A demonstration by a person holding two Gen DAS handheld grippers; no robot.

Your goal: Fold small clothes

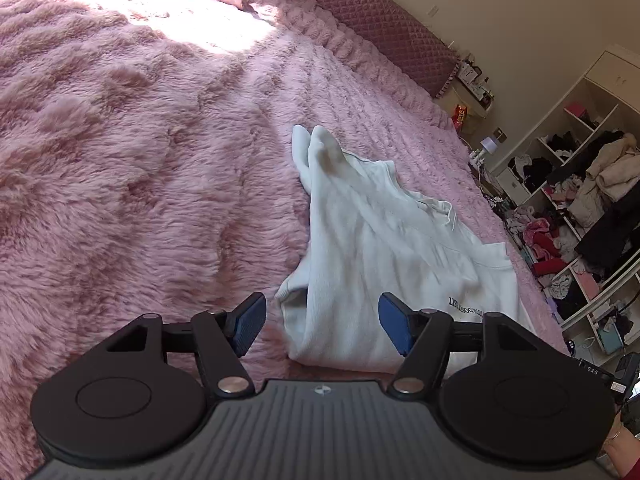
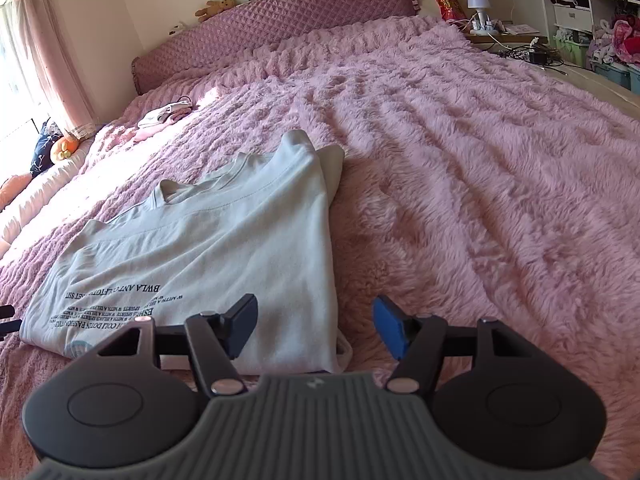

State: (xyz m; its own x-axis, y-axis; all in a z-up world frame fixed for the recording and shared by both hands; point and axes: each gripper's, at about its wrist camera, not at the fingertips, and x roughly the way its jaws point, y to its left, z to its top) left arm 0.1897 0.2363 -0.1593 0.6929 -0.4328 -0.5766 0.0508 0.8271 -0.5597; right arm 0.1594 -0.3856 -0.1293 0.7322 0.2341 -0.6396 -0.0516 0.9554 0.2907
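Across the white T-shirt, reversed print (perhaps "BWLA ANT").

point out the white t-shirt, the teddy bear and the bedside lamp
white t-shirt (image 2: 224, 240), right wrist view, middle of its back panel
teddy bear (image 2: 216, 7), right wrist view, its body
bedside lamp (image 2: 479, 1), right wrist view, its shade

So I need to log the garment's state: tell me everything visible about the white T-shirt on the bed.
The white cotton-looking T-shirt with black printed lettering lies flat on the fluffy pink blanket, already folded lengthwise, with its sleeves tucked in toward the ribbed collar end. The lettering sits near the hem. Neither open gripper touches it.
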